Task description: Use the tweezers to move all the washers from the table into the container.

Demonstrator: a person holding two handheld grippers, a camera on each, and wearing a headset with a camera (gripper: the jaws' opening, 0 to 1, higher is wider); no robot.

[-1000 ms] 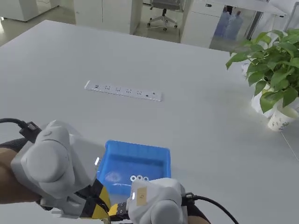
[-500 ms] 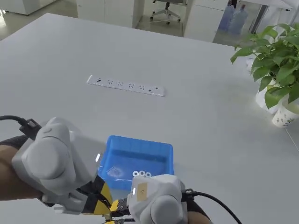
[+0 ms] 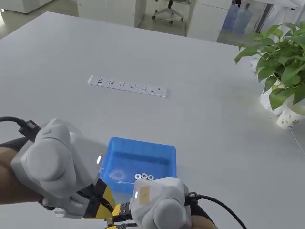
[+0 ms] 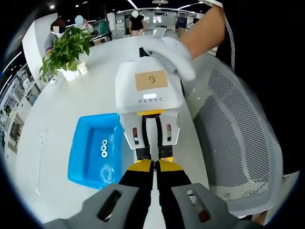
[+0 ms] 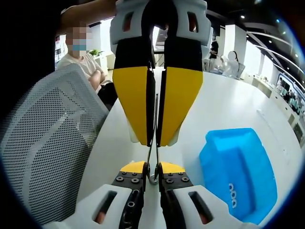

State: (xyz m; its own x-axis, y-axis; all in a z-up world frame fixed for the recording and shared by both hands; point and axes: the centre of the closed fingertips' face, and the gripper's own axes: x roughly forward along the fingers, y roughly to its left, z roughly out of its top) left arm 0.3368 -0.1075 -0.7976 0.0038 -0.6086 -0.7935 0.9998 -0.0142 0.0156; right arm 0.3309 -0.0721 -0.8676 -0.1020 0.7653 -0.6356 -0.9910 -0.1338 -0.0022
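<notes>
left gripper [image 5: 155, 141] and right gripper [image 5: 153, 171] tip to tip at near edge of table [image 3: 214, 119], both pinched narrow on the tweezers [image 5: 153, 157]; three washers [image 3: 144, 177] in blue container [image 3: 119, 147].

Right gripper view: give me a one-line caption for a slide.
Left gripper and right gripper meet tip to tip on the tweezers, beside the blue container holding three washers.

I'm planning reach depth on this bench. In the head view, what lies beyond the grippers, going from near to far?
washers → far wall of the blue container → power strip → office chair beyond the table
</notes>
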